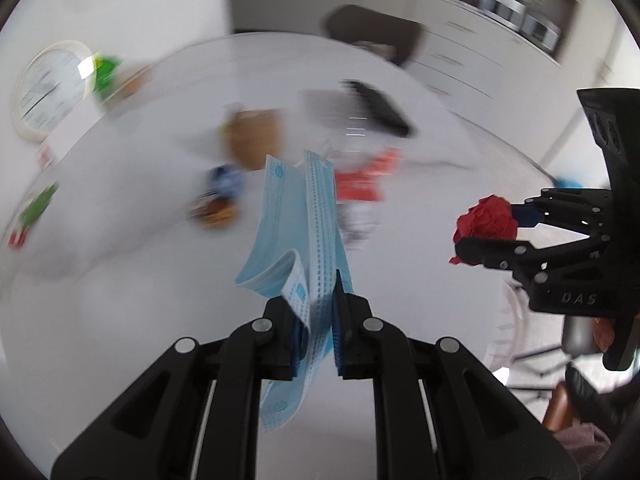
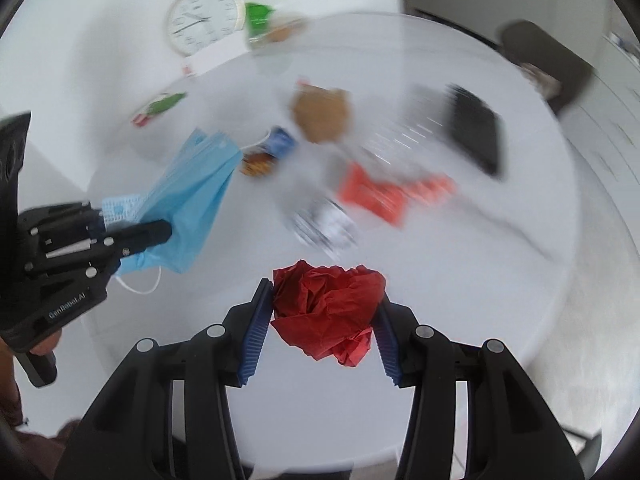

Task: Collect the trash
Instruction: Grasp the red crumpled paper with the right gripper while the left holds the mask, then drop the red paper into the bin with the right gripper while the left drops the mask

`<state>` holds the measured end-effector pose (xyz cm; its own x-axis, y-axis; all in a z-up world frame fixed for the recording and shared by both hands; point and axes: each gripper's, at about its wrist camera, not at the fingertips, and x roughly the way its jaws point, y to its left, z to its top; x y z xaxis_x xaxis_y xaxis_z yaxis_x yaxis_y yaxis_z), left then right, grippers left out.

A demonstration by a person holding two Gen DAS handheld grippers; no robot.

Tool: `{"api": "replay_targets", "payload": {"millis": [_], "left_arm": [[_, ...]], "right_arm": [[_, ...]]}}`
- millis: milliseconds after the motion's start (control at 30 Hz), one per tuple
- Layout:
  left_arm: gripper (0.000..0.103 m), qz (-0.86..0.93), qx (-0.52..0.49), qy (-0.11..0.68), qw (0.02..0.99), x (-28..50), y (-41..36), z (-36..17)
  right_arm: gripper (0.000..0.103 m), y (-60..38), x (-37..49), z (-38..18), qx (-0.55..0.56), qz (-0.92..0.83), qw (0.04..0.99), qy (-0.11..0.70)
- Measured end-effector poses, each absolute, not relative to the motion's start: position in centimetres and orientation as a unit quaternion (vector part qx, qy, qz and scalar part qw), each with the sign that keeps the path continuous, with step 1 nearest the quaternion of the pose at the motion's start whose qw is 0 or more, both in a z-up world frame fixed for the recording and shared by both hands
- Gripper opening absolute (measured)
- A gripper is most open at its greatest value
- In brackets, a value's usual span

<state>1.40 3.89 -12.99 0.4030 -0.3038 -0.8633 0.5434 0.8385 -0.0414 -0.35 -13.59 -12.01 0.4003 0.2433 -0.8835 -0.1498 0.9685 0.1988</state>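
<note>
We have both grippers loaded and lifted clear of the white round table (image 2: 460, 264). Our left gripper (image 1: 320, 332) is clamped fully down on a blue surgical mask (image 1: 296, 236); the mask is pinched near one edge and its long axis runs straight ahead of the fingers, folded and standing away from them, with an ear loop dangling underneath in the right wrist view. Our right gripper (image 2: 324, 320) is about half closed, its ribbed blue pads (image 2: 256, 332) pressing on either side of a crumpled red paper ball (image 2: 328, 312) that fills the gap between them.

From the left gripper, the right one sits off to its right, roughly level with it and well apart; neither load touches the other.

No bin shows in either view, so we cannot tell which way the drop-off lies or which hand is nearer to it. That is the relation our coming move depends on.

More litter waits ahead of both grippers on the table: an orange wrapper (image 2: 384, 196), a brown paper piece (image 2: 320, 114), a blue snack packet (image 2: 276, 146) and a green-and-red wrapper (image 2: 158, 106). All are blurred. Beyond them, at the table's far side, lies a white wall clock (image 2: 202, 20).
</note>
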Motion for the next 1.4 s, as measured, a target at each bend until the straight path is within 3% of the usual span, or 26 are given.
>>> {"api": "replay_targets", "payload": {"millis": [200,500,800,867,967,1167,1400], "left_arm": [[0.012,-0.344,0.156,0.48,0.792,-3.1,-4.8,-13.1],[0.012,-0.397,0.205,0.473,0.759,-7.3,-11.7,-13.8],[0.012,-0.47,0.278,0.479,0.687,-11.1,-17.6,-17.2],[0.012,-0.479,0.294,0.48,0.674,-11.9,-18.8,-17.9],[0.012,-0.487,0.306,0.481,0.662,-12.3,-19.8,-18.5],[0.012,-0.492,0.316,0.484,0.651,-12.6,-20.8,-18.9],[0.012,-0.514,0.33,0.483,0.628,-13.2,-23.0,-19.5]], "right_arm": [[0.049,-21.2,-7.7,-12.6,0.082,0.038,0.837,0.54],[0.05,-27.7,-14.5,-14.2,0.134,-0.045,0.834,0.534],[0.055,-33.1,-18.0,-22.1,0.182,-0.12,0.79,0.573],[0.073,-33.7,-18.1,-24.5,0.19,-0.127,0.779,0.583],[0.088,-34.3,-18.2,-26.6,0.191,-0.151,0.768,0.592],[0.1,-35.8,-20.9,-25.6,0.219,-0.2,0.763,0.575],[0.1,-37.6,-24.2,-22.4,0.225,-0.247,0.764,0.553]]}}
